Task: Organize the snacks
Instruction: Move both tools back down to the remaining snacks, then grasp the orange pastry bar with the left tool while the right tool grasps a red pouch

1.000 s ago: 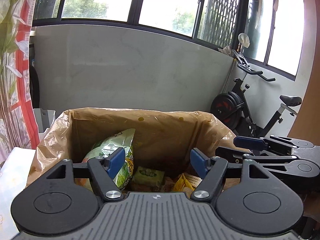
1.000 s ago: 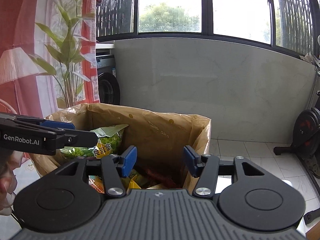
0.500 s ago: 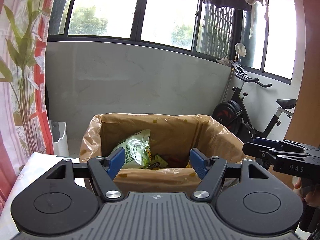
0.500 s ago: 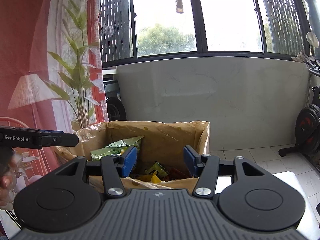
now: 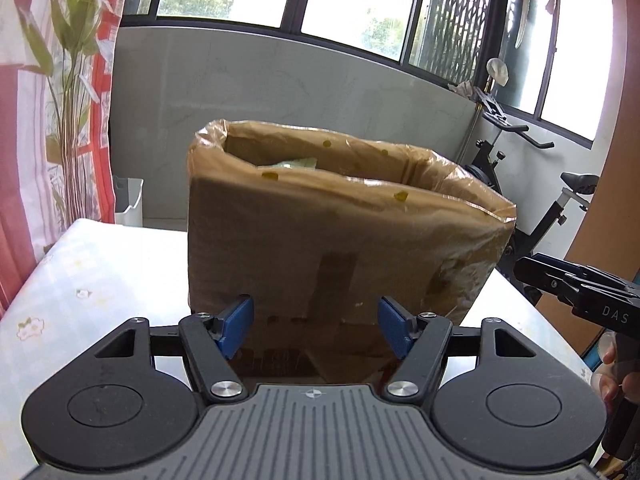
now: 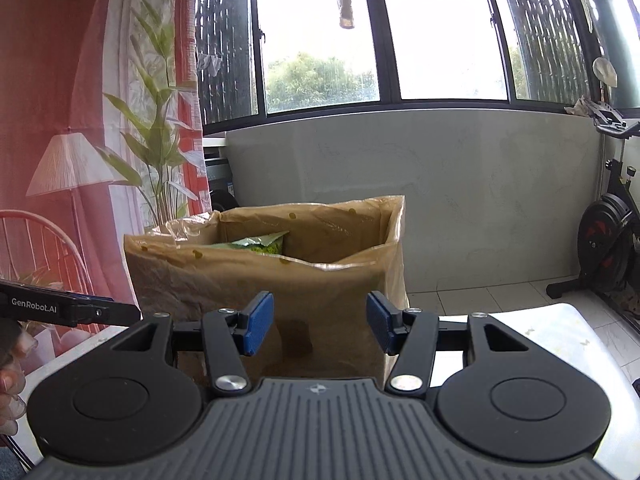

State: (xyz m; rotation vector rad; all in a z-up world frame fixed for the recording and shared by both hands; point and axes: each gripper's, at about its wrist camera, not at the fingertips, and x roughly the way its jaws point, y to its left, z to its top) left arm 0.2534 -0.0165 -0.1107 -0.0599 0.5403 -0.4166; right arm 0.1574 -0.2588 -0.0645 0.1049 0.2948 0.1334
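My left gripper (image 5: 315,327) has jaws apart, nothing between the blue pads (image 5: 236,325); my right gripper (image 6: 320,323) likewise spread and empty; both sit low, level with the base of the lined cardboard box (image 5: 320,248), which stands upright on the white floral table (image 5: 92,272) dead ahead of both sets of jaws; near wall of the box fills the gap between my left fingers, close but I can't tell if touching; from the right wrist view the box is ahead and slightly left, its right corner roughly in line with my right pad; the green snack bag (image 6: 256,245) is inside the box, leaning toward the far left corner, only its top edge peeking above the rim; long axis looks roughly upright and tilted; any other snacks inside are hidden by the wall from here; I judge the snacks lie above and forward of both jaws, so the next reach means going up over the rim then down; green bag seems nearer my left side; exercise bike (image 5: 532,200) behind right, not relevant.
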